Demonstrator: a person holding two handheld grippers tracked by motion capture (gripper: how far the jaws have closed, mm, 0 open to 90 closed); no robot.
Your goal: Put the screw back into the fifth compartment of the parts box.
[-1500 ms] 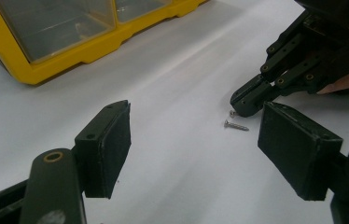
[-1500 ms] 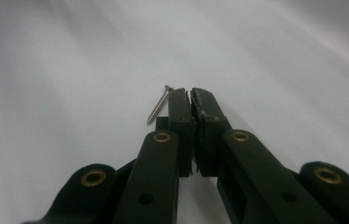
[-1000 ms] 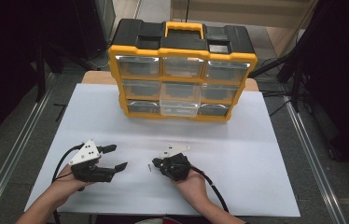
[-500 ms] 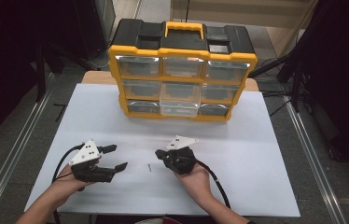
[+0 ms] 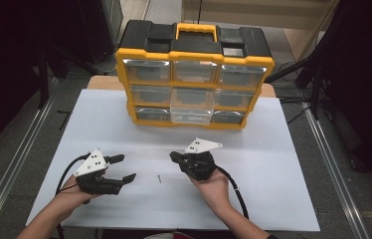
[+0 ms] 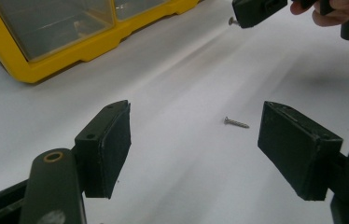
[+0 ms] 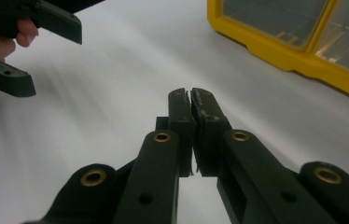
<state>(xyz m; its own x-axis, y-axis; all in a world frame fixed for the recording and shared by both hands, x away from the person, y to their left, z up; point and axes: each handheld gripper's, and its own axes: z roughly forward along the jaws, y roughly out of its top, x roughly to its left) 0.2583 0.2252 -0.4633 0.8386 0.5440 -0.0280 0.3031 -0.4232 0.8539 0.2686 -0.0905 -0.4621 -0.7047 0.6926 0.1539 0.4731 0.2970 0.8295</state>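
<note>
- Presently: left gripper [image 5: 122,168] low over white table [image 5: 273,199], jaws spread wide, nothing between.
- Right gripper [image 5: 175,157] raised, jaws pressed together on a small screw [image 6: 231,21], head protruding.
- Loose screw [image 5: 159,178] flat on table between the grippers.
- Yellow organizer [image 5: 194,74] upright at far edge.

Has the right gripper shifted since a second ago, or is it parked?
Yes. In the high view the right gripper has moved away from the person, toward the yellow organizer, while the loose screw lies on the white table behind it.
</note>
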